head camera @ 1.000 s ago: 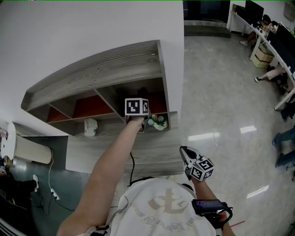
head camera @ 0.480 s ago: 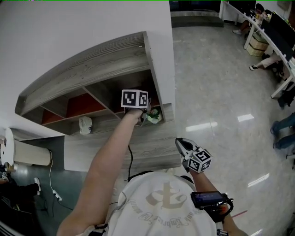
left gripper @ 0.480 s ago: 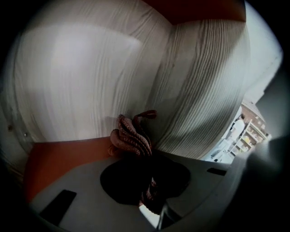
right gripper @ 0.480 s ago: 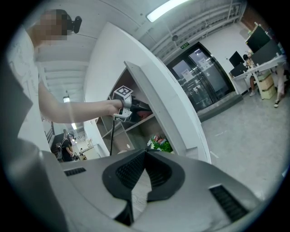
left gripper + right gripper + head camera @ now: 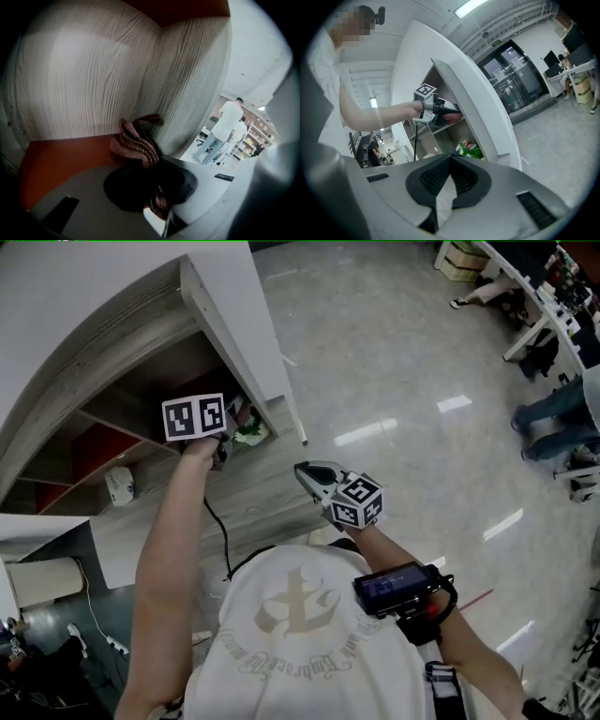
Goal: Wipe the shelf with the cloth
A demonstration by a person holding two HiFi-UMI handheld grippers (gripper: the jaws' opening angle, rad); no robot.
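Observation:
A grey wooden shelf unit [image 5: 103,362] with red back panels stands at the upper left of the head view. My left gripper [image 5: 223,441] reaches into its upper right compartment. In the left gripper view that gripper [image 5: 152,176] is shut on a bunched reddish-brown cloth [image 5: 136,143], which presses into the corner where the red surface [image 5: 61,157] meets the grey wood walls. The right gripper view shows the cloth [image 5: 451,117] at the compartment's mouth. My right gripper [image 5: 311,474] hangs in front of the shelf, shut and with nothing in it [image 5: 450,161].
A green and white plant [image 5: 249,434] sits in the compartment below the left gripper. A white object [image 5: 119,486] lies on the lower shelf to the left. A black cable [image 5: 217,531] hangs from the left gripper. Glossy floor lies to the right, with people [image 5: 225,126] and desks [image 5: 539,306] beyond.
The head view has swung, so the shelf now sits further left and nearer. The left gripper stays in the same compartment with the cloth. The right gripper has risen closer to the shelf.

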